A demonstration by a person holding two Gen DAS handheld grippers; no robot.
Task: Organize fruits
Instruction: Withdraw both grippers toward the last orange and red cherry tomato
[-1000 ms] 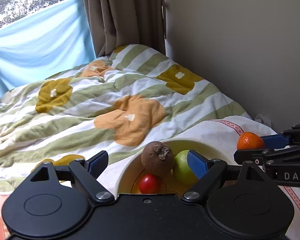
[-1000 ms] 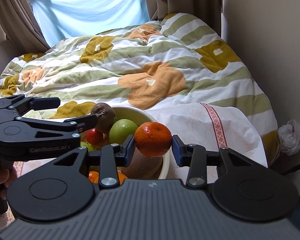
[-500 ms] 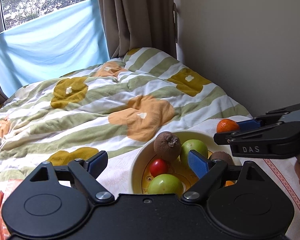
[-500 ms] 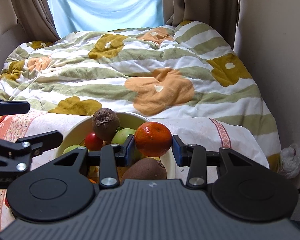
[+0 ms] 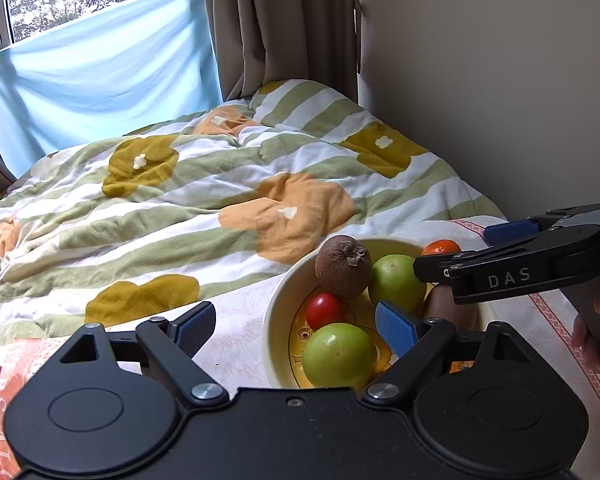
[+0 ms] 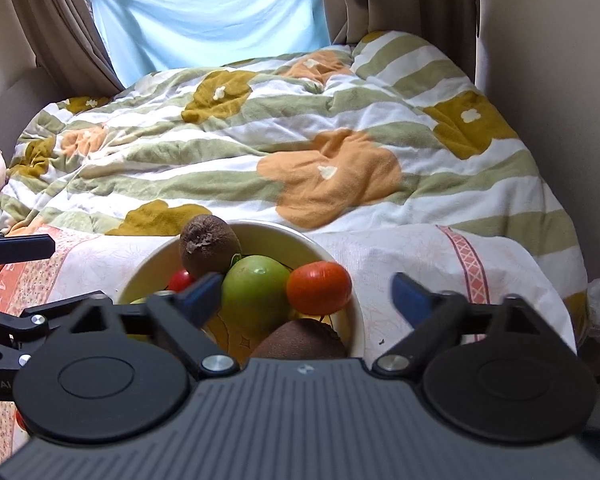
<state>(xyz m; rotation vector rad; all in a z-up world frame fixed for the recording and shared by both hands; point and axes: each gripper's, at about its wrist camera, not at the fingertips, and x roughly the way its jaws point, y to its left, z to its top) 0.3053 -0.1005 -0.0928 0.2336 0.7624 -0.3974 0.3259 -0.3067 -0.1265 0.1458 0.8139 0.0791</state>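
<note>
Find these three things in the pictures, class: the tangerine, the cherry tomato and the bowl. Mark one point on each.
tangerine (image 6: 319, 288), right wrist view, middle of its orange skin.
cherry tomato (image 5: 324, 311), left wrist view, centre of its red skin.
bowl (image 6: 342, 262), right wrist view, on its far right rim.

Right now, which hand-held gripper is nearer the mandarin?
Right. The right hand-held gripper is open around the mandarin over the bowl; the left hand-held gripper sits open across the bowl.

bowl (image 6: 340, 258) on cloth (image 6: 400, 256) | kiwi (image 6: 209, 245) left of orange (image 6: 319, 289) | quilt (image 6: 300, 140) behind
</note>
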